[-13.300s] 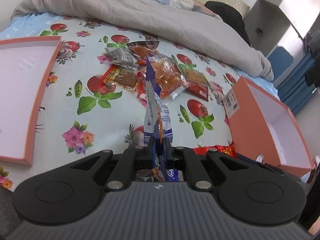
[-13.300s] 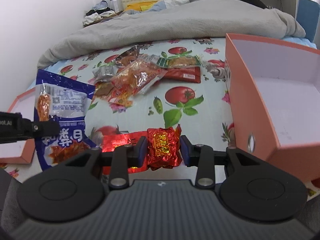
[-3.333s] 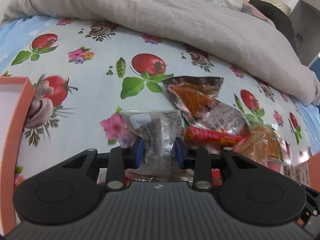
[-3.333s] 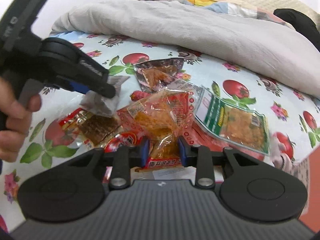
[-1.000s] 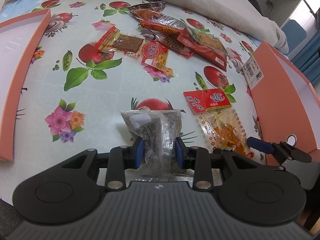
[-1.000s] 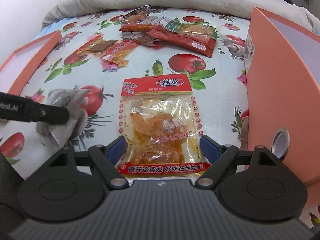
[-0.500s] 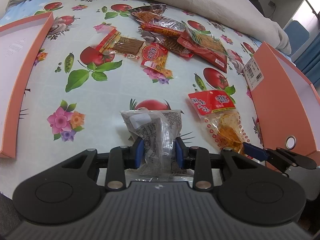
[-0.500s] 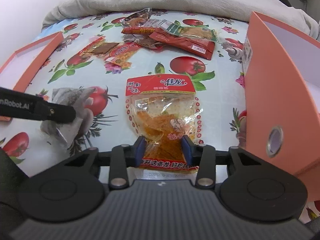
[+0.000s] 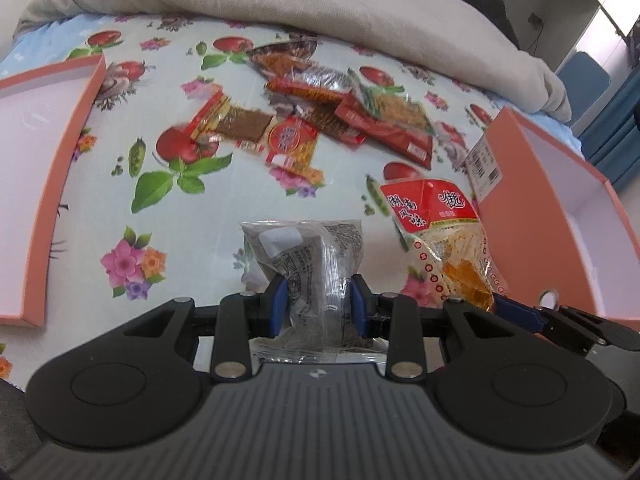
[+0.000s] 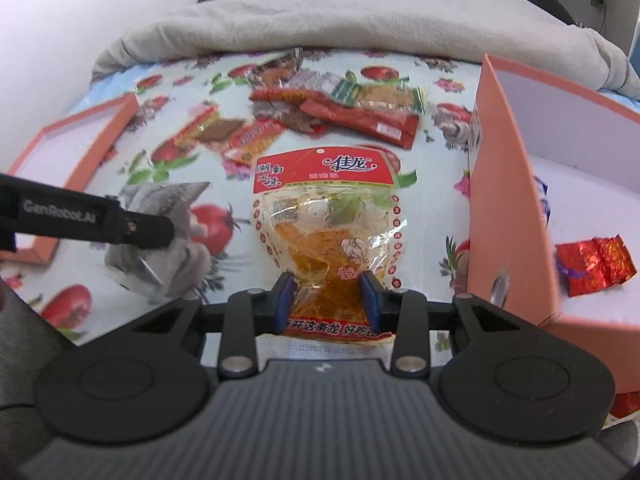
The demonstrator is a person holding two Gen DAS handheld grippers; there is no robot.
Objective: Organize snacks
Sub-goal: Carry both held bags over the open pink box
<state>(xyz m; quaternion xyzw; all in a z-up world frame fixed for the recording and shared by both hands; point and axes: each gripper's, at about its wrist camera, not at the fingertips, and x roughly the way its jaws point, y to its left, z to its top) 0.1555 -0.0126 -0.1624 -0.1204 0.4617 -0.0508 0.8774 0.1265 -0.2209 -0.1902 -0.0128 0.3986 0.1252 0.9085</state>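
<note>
The left claw (image 9: 319, 300) is clamped on a grey snack packet (image 9: 308, 256) at lower centre. The right claw (image 10: 328, 294) has just been closing and now pinches the red-topped spicy strip pack (image 10: 326, 216) by its lower end. The orange box (image 10: 516, 184) at the frame's right edge already holds what looks like a red foil snack (image 10: 592, 264). Both packs hang limp, so carry each clear over the box wall before letting go.
</note>
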